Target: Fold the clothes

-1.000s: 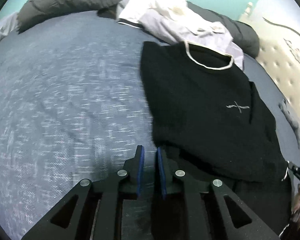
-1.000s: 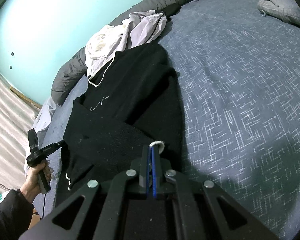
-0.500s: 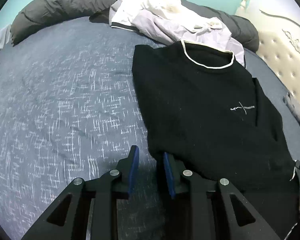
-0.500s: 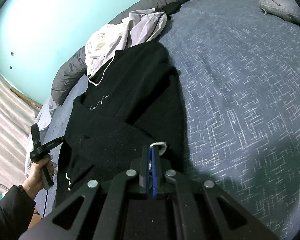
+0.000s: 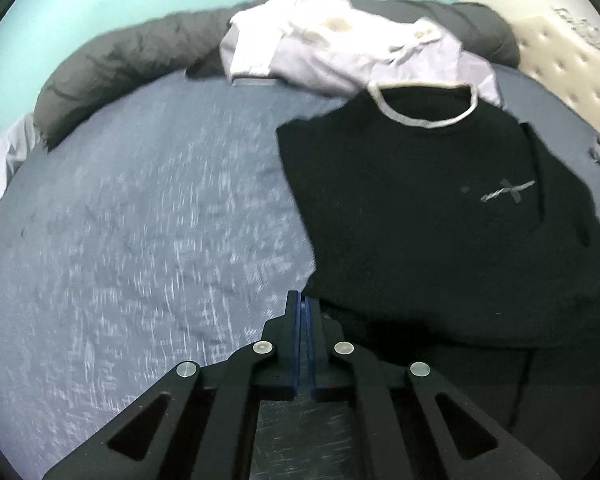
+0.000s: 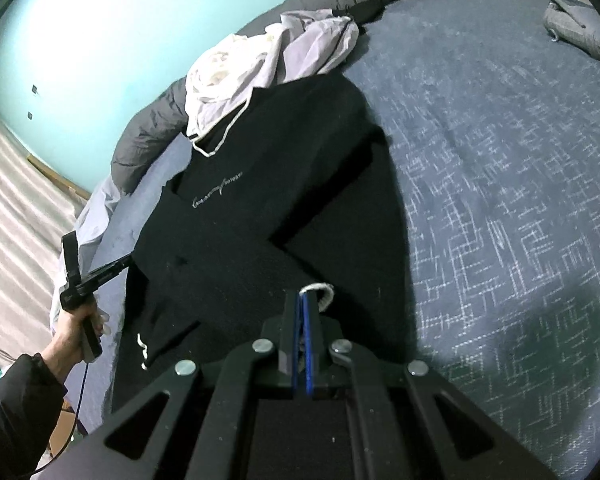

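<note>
My left gripper [image 5: 302,300] just closed at the black sweater's [image 5: 440,216] near corner; blur hides any pinched cloth. My right gripper [image 6: 303,300] clamps its white-trimmed cuff [image 6: 320,294]. Sweater lies flat below the pale clothes pile [image 5: 340,52].

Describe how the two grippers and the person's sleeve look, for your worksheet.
Both the left gripper and the right gripper are black, angular frames with silver bolts and blue pads. A thin black cable hangs from the left handle. The sleeve is black.
</note>
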